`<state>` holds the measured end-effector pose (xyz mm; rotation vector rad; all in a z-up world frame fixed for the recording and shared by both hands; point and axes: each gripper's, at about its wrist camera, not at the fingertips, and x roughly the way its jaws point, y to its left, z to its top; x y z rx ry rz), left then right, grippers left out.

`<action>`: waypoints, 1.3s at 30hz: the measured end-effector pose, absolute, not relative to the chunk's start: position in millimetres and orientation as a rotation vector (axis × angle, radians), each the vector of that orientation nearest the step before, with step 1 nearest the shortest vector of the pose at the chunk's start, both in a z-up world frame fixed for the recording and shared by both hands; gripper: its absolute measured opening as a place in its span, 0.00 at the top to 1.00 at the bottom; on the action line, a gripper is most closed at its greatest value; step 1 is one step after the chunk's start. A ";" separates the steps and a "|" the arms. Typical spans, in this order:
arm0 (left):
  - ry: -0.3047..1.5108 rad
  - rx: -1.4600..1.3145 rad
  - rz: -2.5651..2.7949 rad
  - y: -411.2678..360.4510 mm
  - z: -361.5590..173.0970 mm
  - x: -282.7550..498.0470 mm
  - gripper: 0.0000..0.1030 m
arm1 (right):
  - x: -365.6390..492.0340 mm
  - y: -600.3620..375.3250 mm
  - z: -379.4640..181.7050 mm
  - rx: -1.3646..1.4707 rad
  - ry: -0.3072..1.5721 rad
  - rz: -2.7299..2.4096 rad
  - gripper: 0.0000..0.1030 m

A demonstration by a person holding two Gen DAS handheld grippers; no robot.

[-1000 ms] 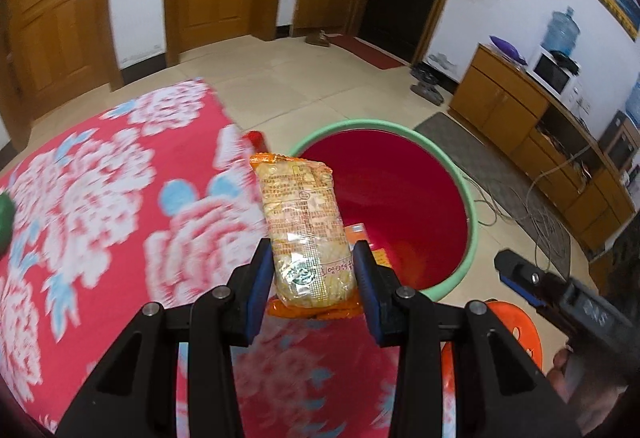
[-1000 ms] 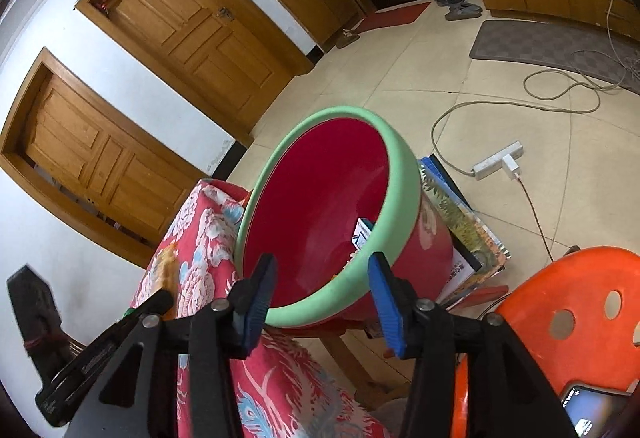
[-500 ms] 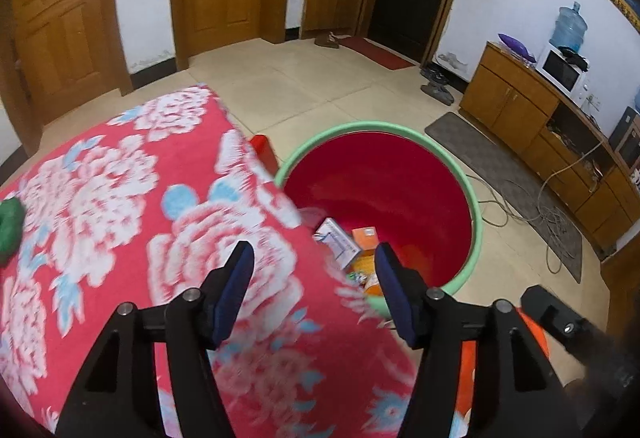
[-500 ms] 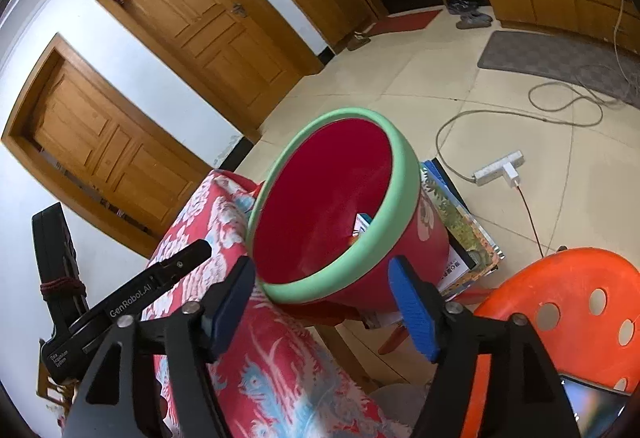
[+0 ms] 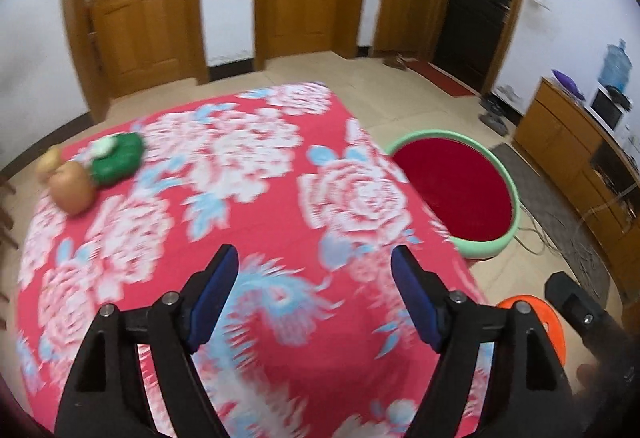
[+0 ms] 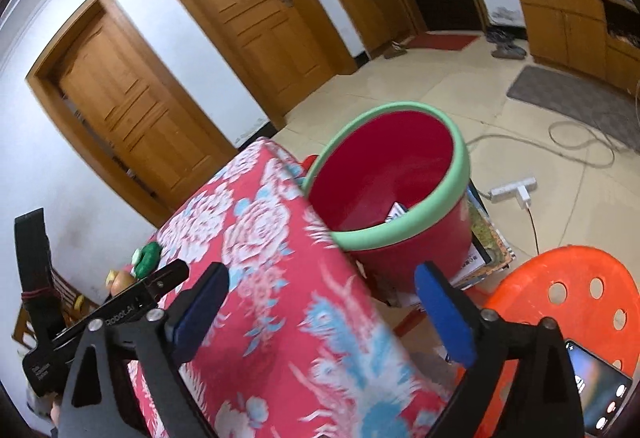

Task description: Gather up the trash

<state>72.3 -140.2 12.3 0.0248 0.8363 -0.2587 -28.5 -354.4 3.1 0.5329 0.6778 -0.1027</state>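
I counted two grippers [image 5: 314, 278], one red tub [image 6: 404, 174] beside the table [image 5: 240, 198], two potatoes [image 5: 72, 186], one green wrapper [image 5: 118, 156] on it, and one orange stool [image 6: 568, 278].

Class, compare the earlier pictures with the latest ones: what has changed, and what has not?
The left gripper let go of the snack packet, opened wide and drew back over the table. The right gripper has been opening too, empty. The bucket stayed beside the table.

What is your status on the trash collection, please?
Left gripper and right gripper just opened, empty. Green-rimmed red plastic tub holds a white packet. Nothing in the way.
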 end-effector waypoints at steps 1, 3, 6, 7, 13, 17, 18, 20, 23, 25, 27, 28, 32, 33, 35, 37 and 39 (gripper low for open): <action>0.828 0.024 -0.231 -133.7 14.6 69.1 0.23 | -30.8 -348.1 6.1 0.512 0.672 -0.099 0.04; 0.809 0.029 -0.181 -119.1 17.8 60.5 0.23 | -35.0 -335.9 11.7 0.473 0.656 -0.102 0.01; 0.794 0.023 -0.139 -101.5 20.2 48.5 0.22 | -39.0 -320.1 16.6 0.429 0.642 -0.096 0.00; 0.791 0.019 -0.122 -94.4 20.3 43.4 0.21 | -40.1 -314.4 17.4 0.414 0.642 -0.093 0.00; 0.768 0.016 -0.057 -68.0 15.5 24.2 0.18 | -44.8 -289.6 18.9 0.357 0.648 -0.069 0.00; 0.770 0.005 -0.052 -60.0 13.1 18.0 0.18 | -49.3 -276.4 19.4 0.323 0.654 -0.056 0.00; 0.769 -0.004 -0.056 -58.0 12.9 16.5 0.18 | -50.5 -273.1 19.8 0.313 0.655 -0.054 0.00; 0.765 -0.008 -0.055 -56.5 12.9 13.6 0.18 | -53.2 -267.9 20.8 0.293 0.652 -0.054 0.00; 0.760 -0.006 -0.047 -55.8 12.6 10.9 0.18 | -56.7 -262.9 22.9 0.266 0.643 -0.059 0.00; 0.760 -0.010 -0.050 -55.1 12.1 9.0 0.18 | -57.3 -261.3 23.5 0.264 0.646 -0.058 0.00; 0.760 -0.010 -0.056 -55.9 11.5 8.0 0.18 | -57.0 -260.4 23.8 0.270 0.654 -0.047 0.00; 0.760 -0.008 -0.057 -56.3 11.2 8.2 0.18 | -57.4 -259.4 24.0 0.268 0.656 -0.045 0.00; 0.761 -0.010 -0.060 -57.3 10.2 7.7 0.18 | -57.6 -256.8 24.2 0.257 0.658 -0.043 0.00; 0.761 -0.011 -0.060 -57.1 10.0 7.9 0.18 | -57.8 -256.7 24.3 0.256 0.658 -0.043 0.00; 0.760 -0.013 -0.062 -56.8 9.6 7.6 0.18 | -58.1 -256.9 24.2 0.257 0.657 -0.047 0.00; 0.762 -0.014 -0.059 -56.8 9.0 9.0 0.18 | -57.7 -256.7 23.7 0.261 0.658 -0.049 0.00; 0.768 -0.020 -0.060 -56.8 8.1 10.5 0.18 | -57.1 -258.1 22.8 0.266 0.666 -0.051 0.00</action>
